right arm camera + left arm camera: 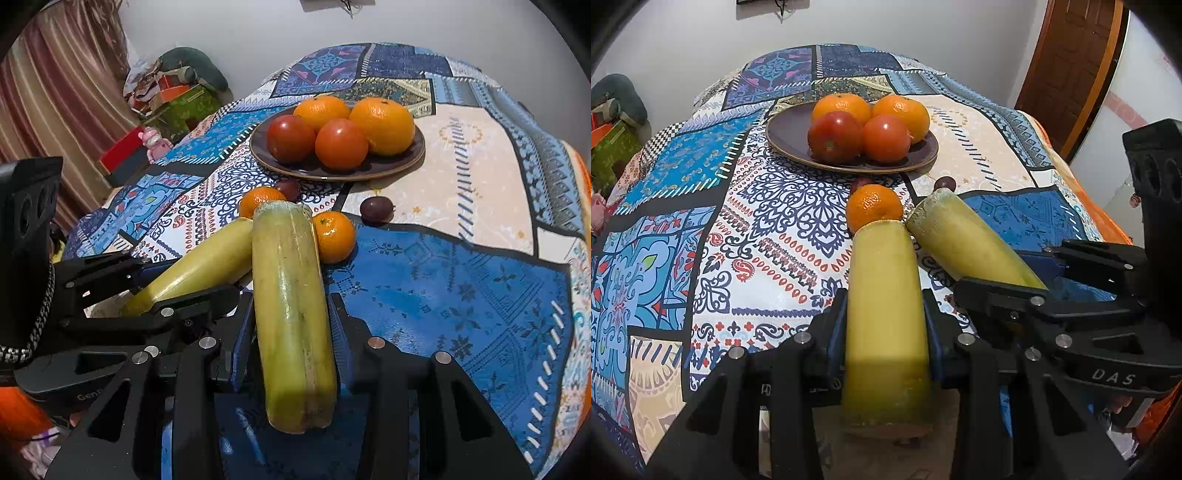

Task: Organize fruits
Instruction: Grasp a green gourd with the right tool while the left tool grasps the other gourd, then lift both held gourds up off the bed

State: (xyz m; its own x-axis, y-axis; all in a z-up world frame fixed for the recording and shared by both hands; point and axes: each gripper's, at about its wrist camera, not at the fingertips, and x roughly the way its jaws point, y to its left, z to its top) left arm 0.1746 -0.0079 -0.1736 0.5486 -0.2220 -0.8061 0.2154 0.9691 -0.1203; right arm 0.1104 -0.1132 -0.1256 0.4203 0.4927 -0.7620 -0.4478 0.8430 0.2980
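My left gripper is shut on a yellow-green fruit, held above the patterned tablecloth. My right gripper is shut on a second yellow-green fruit; that fruit also shows at the right of the left wrist view, and the left one shows in the right wrist view. A dark plate ahead holds two oranges and two tomatoes. A loose orange lies just beyond the left fruit's tip. Another orange lies beside the right fruit's tip.
Two dark plums lie on the cloth between the plate and the loose oranges. Boxes and a pink toy sit off the table at the left. A wooden door stands at the far right.
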